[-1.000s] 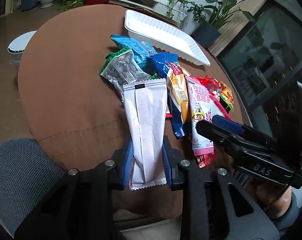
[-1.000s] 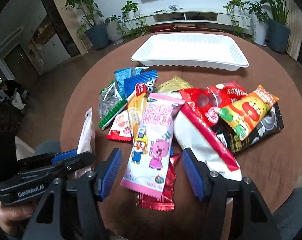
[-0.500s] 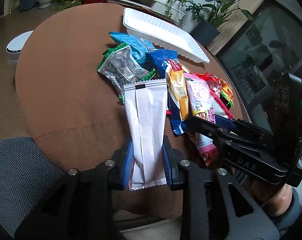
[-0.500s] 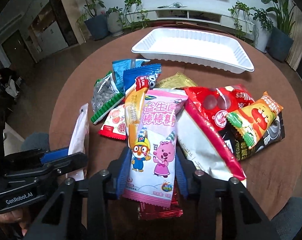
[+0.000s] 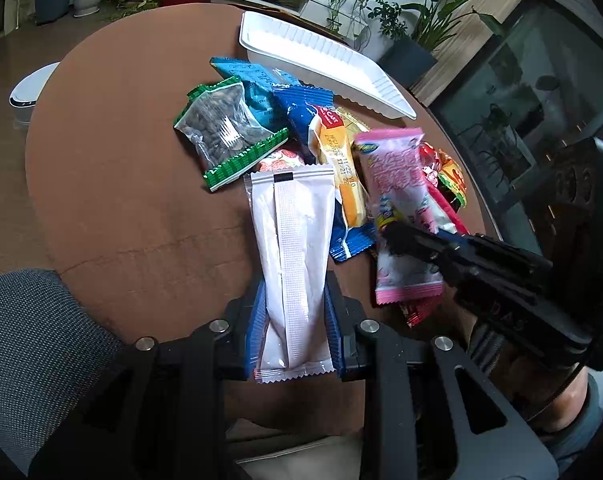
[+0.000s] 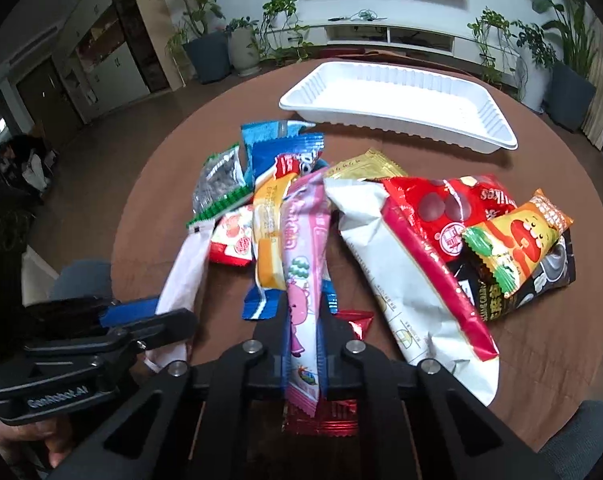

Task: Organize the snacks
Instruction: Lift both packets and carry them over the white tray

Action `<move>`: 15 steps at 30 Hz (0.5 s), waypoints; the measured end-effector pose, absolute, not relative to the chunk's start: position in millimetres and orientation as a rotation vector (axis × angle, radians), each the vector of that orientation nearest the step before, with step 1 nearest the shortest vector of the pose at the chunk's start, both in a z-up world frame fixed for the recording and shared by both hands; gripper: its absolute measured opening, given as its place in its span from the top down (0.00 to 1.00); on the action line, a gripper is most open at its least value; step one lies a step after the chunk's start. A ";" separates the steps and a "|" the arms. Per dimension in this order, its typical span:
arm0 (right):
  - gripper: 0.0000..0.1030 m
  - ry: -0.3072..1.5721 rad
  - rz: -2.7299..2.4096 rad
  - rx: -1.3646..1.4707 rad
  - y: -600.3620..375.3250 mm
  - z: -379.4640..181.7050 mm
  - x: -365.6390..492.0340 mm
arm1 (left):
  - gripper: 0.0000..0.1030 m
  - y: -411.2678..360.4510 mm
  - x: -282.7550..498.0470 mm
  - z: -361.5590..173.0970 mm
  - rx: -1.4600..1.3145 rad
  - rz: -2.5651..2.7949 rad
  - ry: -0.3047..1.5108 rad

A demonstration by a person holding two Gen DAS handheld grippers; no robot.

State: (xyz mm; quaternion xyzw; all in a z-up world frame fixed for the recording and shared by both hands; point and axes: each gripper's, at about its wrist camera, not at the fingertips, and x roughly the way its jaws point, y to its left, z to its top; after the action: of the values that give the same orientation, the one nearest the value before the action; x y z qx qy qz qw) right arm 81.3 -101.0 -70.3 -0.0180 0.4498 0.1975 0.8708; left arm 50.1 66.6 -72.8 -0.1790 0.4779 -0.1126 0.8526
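My left gripper point(image 5: 294, 316) is shut on a long white snack packet point(image 5: 293, 248), held above the near edge of the round brown table point(image 5: 121, 184). My right gripper point(image 6: 301, 344) is shut on a pink cartoon snack packet point(image 6: 301, 264), squeezed narrow and lifted at its near end; it also shows in the left wrist view point(image 5: 397, 200). A pile of snacks lies mid-table: a seed bag point(image 5: 221, 128), blue packets point(image 5: 301, 108), a yellow packet point(image 6: 269, 224), a red bag point(image 6: 453, 212). An empty white tray point(image 6: 401, 100) sits at the far side.
A large white-and-red bag point(image 6: 405, 272) and an orange-green packet point(image 6: 513, 240) on a black bag lie right of my right gripper. A red foil packet point(image 6: 353, 320) lies under the pink one. Grey chair backs point(image 5: 33, 344) sit at the near edge. Potted plants stand behind.
My right gripper closed from wide open onto the pink packet, pinching it narrow and lifting its near end. My left gripper kept its hold on the white packet.
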 end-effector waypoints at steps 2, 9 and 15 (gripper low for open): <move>0.90 0.922 0.422 -0.003 -105.7 -63.0 80.4 | 0.76 66.1 49.9 -73.4 -0.379 -0.238 1.004; 0.91 0.906 0.478 0.149 -121.9 -47.7 81.9 | 0.76 70.8 49.2 -69.2 -0.398 -0.258 0.984; 0.91 0.923 0.504 0.199 -129.1 -46.6 84.5 | 0.76 76.7 53.0 -65.7 -0.414 -0.269 0.977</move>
State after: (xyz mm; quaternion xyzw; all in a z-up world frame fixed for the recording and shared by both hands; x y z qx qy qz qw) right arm 84.5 -129.1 -46.6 0.0947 0.4398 0.2400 0.8603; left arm 53.0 76.7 -65.7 -0.1970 0.4643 -0.1278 0.8540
